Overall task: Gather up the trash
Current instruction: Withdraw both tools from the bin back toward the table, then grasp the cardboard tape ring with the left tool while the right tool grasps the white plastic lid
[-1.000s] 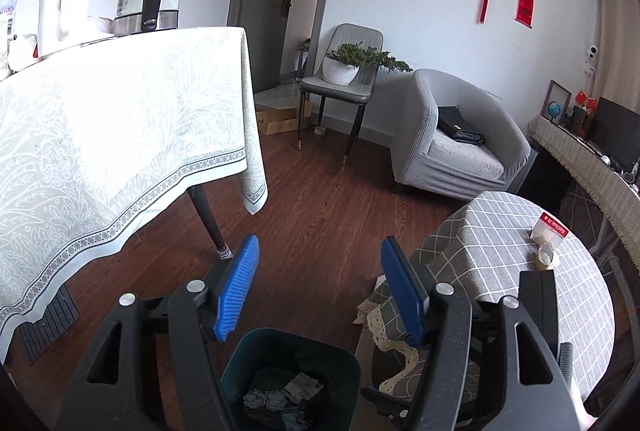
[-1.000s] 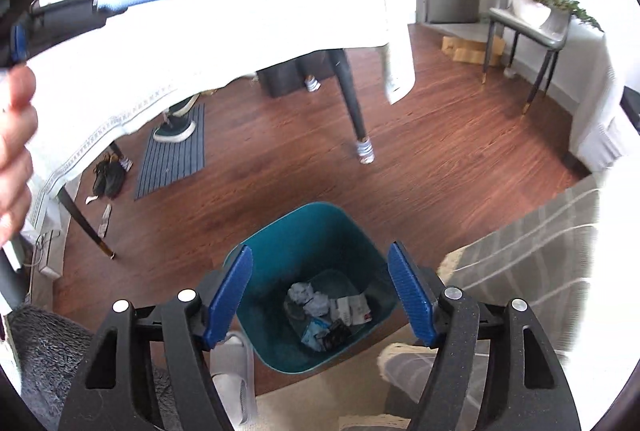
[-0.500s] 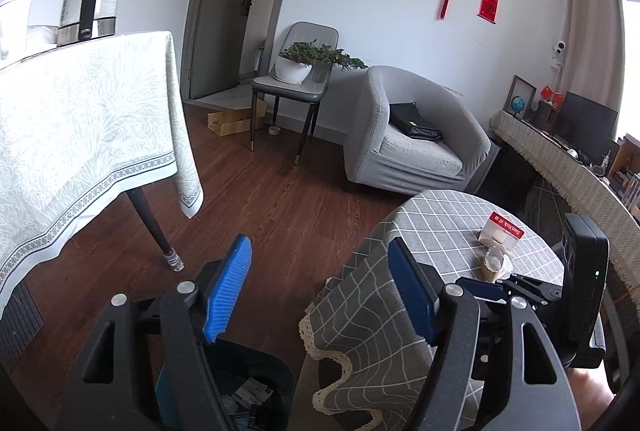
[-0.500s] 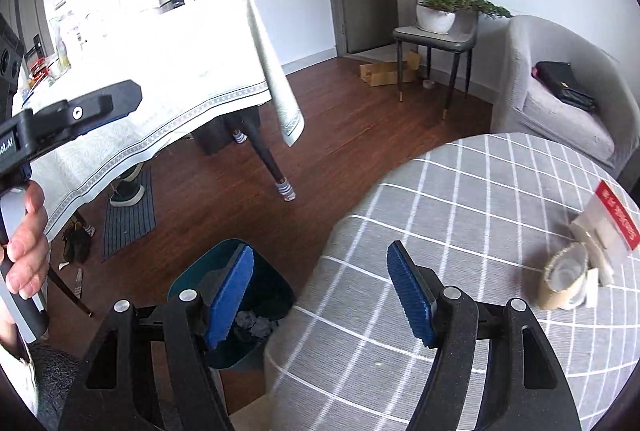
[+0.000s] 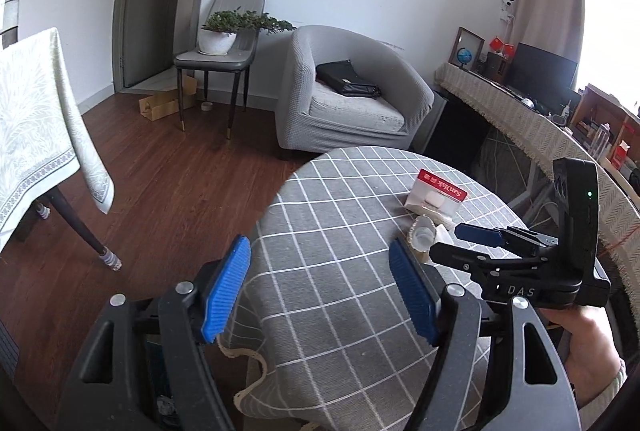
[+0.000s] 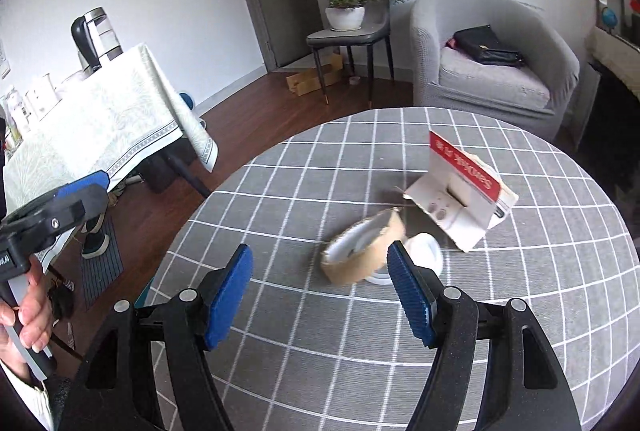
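On the round table with a grey checked cloth [image 6: 280, 311] lie a squashed brown paper cup [image 6: 362, 251], a white lid [image 6: 424, 259] beside it, and a white and red card package [image 6: 468, 199]. My right gripper [image 6: 320, 295] is open and empty, just short of the cup. My left gripper [image 5: 318, 293] is open and empty above the table's left edge; the cup [image 5: 422, 237] and package [image 5: 436, 193] lie ahead to its right. The right gripper [image 5: 480, 235] shows there too. The teal bin is mostly hidden under the left gripper.
A grey armchair [image 5: 352, 99] with a black bag stands behind the table. A chair with a potted plant [image 5: 220, 39] stands by the door. A dining table with a pale cloth [image 6: 104, 127] and kettle is at the left, over wooden floor.
Both grippers rose from over the teal bin and swung right to the round table. The right gripper has come close to the cup. Both stayed open.
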The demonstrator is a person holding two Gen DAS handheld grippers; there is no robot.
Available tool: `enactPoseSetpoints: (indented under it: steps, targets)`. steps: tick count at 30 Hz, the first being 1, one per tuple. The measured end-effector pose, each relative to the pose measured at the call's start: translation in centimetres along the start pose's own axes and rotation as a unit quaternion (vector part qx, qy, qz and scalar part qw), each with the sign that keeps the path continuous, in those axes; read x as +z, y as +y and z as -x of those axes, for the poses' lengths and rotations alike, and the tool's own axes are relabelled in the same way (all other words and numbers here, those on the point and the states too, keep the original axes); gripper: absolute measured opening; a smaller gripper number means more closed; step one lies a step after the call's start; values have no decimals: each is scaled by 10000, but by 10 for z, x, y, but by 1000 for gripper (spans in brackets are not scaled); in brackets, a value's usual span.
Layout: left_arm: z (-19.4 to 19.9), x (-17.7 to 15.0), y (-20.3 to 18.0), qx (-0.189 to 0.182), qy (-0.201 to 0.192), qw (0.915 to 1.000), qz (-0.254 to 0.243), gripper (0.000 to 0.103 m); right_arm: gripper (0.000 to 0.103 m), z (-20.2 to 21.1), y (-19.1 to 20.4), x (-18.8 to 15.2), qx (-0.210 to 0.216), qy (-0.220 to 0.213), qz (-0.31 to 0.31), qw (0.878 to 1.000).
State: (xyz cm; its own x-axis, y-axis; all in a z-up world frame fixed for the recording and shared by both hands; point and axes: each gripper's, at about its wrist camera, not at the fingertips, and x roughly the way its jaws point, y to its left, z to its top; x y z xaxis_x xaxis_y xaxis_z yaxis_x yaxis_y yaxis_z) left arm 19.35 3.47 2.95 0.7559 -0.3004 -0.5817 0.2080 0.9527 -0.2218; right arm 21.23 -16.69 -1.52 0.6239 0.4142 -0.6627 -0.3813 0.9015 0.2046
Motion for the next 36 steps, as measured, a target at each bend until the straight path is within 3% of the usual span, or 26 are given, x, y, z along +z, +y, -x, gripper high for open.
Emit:
enactPoseSetpoints:
  steps: [8, 13, 19, 28, 32, 36]
  targets:
    - [-57, -3, -38, -268, 440, 9985, -171, 75, 63, 3, -51, -8, -67, 90, -497, 9987]
    - [-88, -6, -52, -455, 730, 9959, -295, 75, 56, 1, -70, -9, 191, 165, -731, 9970]
    - [-118, -8, -66, -816, 1054, 9905, -336, 75, 50, -5, -84, -9, 797, 248, -1069, 9908]
    - [-140, -9, -78, -973, 1290, 9863, -338, 70, 50, -10, -97, -10, 1026, 333, -1226, 9866]
    - [-143, -5, -79, -1232, 1273, 9841, -150, 67, 50, -11, -100, -11, 1097, 348, -1226, 9858]
    - [-147, -3, -83, -1227, 1300, 9837, -191, 58, 50, -10, -101, -11, 1156, 344, -1237, 9850]
